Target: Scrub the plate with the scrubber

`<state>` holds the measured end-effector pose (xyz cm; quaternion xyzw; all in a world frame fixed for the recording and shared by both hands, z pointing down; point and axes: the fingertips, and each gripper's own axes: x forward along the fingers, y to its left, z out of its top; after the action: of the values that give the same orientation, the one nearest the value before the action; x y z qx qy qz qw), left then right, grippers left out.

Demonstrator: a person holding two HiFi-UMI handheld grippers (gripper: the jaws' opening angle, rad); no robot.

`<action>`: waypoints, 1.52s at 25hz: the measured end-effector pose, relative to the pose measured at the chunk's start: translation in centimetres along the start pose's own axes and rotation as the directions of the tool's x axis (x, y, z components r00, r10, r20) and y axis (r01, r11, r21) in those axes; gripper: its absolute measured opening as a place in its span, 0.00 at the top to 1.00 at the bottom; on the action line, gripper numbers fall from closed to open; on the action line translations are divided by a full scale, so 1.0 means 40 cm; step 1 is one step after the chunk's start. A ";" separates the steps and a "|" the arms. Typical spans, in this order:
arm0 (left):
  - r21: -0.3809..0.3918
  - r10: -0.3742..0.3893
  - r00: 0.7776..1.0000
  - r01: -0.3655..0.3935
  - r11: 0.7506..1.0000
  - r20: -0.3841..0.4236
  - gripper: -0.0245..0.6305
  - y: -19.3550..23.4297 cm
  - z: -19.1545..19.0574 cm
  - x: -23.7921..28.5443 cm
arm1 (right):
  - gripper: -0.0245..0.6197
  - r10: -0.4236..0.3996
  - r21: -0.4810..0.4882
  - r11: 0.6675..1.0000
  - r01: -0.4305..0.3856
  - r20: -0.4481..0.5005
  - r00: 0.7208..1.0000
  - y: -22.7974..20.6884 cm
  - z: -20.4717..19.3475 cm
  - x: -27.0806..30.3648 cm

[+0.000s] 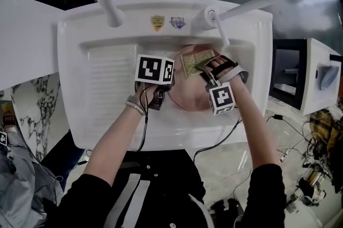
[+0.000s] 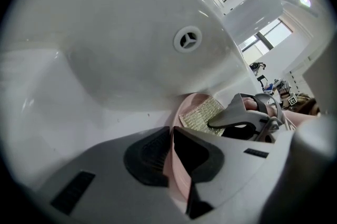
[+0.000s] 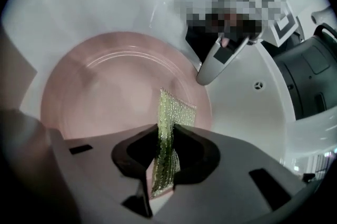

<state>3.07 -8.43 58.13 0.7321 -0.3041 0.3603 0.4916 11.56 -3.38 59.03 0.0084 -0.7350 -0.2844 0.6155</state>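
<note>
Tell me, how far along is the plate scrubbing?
Done: the left gripper clamps the pink plate by its rim in the sink, and the right gripper pinches the green scrubber. In hand: the scrubber lies against the plate's face. Left: the scrubbing itself; no suds or water show, so progress can't be judged.

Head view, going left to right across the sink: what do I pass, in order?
Ribbed drainboard → left gripper, jaws clamped on the plate → scrubber → right gripper, jaws pinching the scrubber.
</note>
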 end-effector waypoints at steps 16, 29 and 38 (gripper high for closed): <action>-0.010 -0.005 1.000 0.005 1.000 0.001 0.93 0.002 -0.002 0.004 | 0.84 0.369 0.374 0.892 -0.254 -0.278 0.887 0.174 -0.083 -0.091; -0.005 0.000 1.000 0.000 1.000 0.009 0.93 0.002 0.003 0.001 | 0.84 0.762 0.553 0.548 -0.628 -0.019 0.648 0.284 0.071 -0.208; 0.009 0.013 1.000 -0.014 1.000 0.010 0.93 0.004 0.004 0.003 | 0.84 0.786 0.525 0.348 -0.777 0.289 0.547 0.236 0.240 -0.245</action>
<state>3.06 -8.66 58.28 0.7341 -0.3097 0.3616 0.4843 8.40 12.00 53.50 -0.1464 -0.6928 0.2916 0.6431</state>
